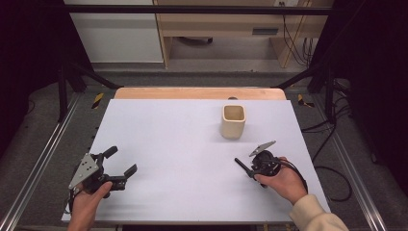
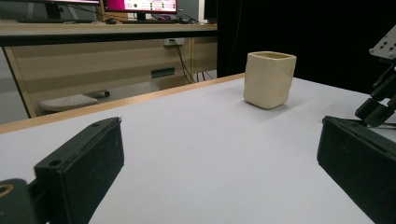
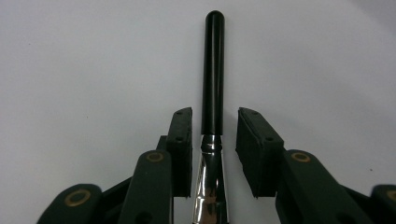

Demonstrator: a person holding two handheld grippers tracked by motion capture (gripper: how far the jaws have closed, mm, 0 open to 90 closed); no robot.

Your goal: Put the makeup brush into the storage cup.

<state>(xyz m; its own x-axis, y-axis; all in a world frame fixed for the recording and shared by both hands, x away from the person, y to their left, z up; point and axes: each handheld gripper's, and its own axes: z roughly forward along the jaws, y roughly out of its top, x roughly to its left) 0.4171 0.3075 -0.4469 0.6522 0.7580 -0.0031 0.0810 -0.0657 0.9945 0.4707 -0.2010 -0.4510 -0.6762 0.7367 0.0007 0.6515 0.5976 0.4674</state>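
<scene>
Near the desk's [image 1: 192, 144] far right corner stands a cream square cup [image 1: 234, 121]. By the near left corner the left gripper [image 1: 119, 163] gapes wide. Toward the right edge, the right gripper [image 3: 214, 140] straddles a black-handled brush [image 3: 213, 74], jaws parted, one pad touching its ferrule.

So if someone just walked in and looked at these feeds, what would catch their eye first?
Probably the cream square-mouthed cup, standing upright and alone on the far right part of the pale table. Next, in the right gripper view, the black-handled brush with its shiny metal ferrule lying between the jaws of the right gripper, which have not clamped it. The left gripper sits wide open at the near left, holding nothing.
</scene>
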